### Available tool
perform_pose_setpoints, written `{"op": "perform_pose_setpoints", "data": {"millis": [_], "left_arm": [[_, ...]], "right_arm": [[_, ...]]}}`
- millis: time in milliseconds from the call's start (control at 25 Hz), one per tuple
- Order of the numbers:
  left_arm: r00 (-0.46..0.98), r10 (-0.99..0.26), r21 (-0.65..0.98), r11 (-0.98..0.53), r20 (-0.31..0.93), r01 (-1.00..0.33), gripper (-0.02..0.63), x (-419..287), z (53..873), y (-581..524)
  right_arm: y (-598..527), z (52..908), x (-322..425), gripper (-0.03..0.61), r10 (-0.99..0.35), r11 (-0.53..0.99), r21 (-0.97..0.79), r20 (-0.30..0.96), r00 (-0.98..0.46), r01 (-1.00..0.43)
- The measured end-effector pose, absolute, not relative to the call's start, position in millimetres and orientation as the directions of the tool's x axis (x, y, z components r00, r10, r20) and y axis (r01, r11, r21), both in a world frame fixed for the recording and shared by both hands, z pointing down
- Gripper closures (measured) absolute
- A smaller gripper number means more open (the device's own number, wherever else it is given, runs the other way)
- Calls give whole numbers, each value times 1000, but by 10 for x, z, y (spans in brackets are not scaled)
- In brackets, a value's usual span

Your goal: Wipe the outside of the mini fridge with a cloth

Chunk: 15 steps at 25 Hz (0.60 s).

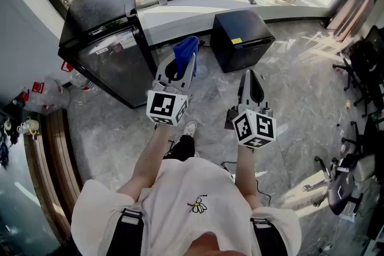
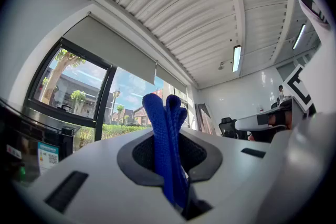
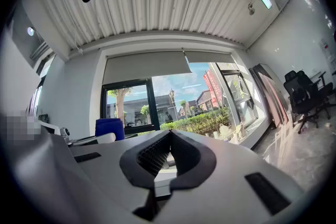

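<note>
Blue woven cloth [image 2: 164, 144] is folded and clamped upright between the jaws of my left gripper [image 1: 179, 69], sticking out past the tips. The small black box-shaped mini fridge [image 1: 240, 39] sits on the grey marble floor [image 1: 300, 93] ahead of both jaw sets, nearer the tips of my right gripper [image 1: 251, 82], touched by neither. Right jaws are pressed together with nothing between them; a taller black glossy-door fridge [image 1: 111, 60] stands ahead-left of my left jaws.
</note>
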<state>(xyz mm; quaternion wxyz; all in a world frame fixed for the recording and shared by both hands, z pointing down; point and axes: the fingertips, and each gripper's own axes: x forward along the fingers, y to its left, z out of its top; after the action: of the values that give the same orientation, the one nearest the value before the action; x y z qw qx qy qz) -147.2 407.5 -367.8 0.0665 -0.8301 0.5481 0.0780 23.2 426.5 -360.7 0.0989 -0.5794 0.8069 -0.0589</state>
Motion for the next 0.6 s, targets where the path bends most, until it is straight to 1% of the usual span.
{"op": "perform_pose_setpoints", "data": {"millis": [240,440,600], "left_arm": [[358,-914,16,-367,-189,-930,557,-1541,-3454,3376],[369,-909,24,-381,-192,-924,557,-1673,-3410,2617],[389,-898,19,-401,-205,-916,557,-1785,-3462,1990]], "right_arm": [[3568,-3471,246,568,-950,313,-220,-66,-306,-924],[2839,-3451,133,568,-956,294,-211,-53,-289,-932],[2224,-3483,38,568,-967,254,-205,-59,-248,-945]]}}
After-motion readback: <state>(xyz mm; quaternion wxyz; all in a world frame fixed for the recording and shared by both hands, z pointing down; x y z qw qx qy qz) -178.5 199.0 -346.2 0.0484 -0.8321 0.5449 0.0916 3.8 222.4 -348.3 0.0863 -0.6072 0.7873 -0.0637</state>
